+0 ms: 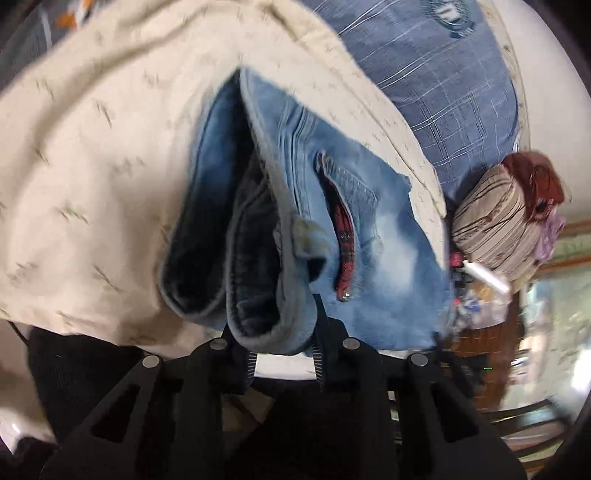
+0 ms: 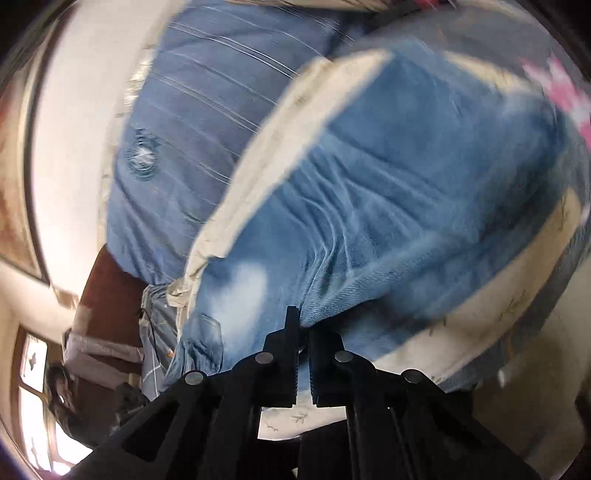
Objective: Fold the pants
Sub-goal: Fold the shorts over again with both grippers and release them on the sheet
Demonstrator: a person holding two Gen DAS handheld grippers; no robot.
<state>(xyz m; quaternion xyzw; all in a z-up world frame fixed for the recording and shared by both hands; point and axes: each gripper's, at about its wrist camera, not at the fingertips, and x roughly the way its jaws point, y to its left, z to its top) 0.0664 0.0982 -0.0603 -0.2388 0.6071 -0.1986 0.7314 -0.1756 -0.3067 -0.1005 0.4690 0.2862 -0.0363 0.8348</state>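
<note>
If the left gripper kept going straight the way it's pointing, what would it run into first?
The left gripper is already clamped on the jeans at the waistband, so denim comes first; beyond it lies the cream sheet, though depth is unclear.

no readable text, round emblem on blue pillow (image 1: 448, 16) too blurred

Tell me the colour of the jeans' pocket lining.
Red and dark plaid lining, clearest in the left wrist view.
</note>
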